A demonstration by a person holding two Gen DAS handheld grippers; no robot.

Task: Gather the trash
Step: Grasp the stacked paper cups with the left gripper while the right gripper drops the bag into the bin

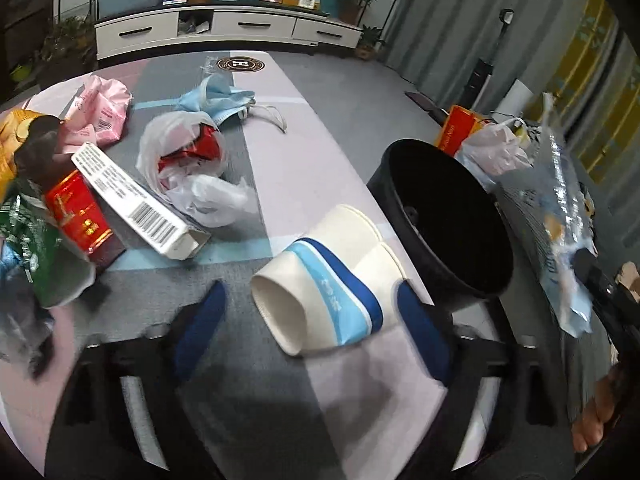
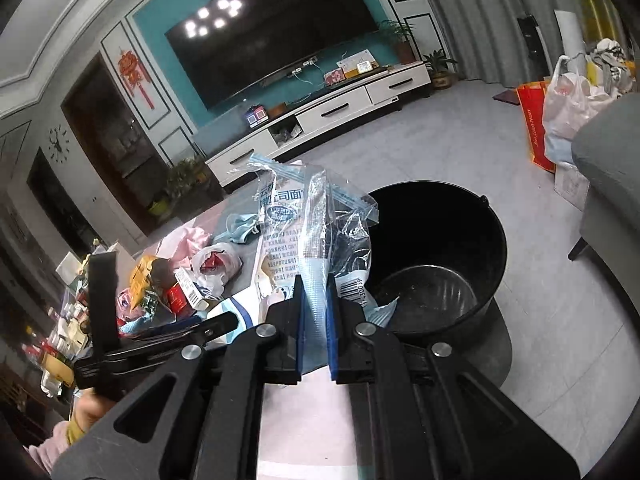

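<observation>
Two grippers, one black bucket (image 2: 436, 248), one clear wrapper in my grip, one paper cup between open jaws.

My right gripper (image 2: 316, 312) is clamped on the clear printed wrapper (image 2: 308, 224), held beside the bucket's rim. My left gripper (image 1: 312, 312) stands wide around the toppled paper cup (image 1: 328, 276) on the table (image 1: 304, 152); I can't tell whether a pad touches it. I count one blue face mask (image 1: 224, 98), one white plastic bag (image 1: 188, 172), one barcoded box (image 1: 136, 204); the left-edge pile is blurred and cut off.
</observation>
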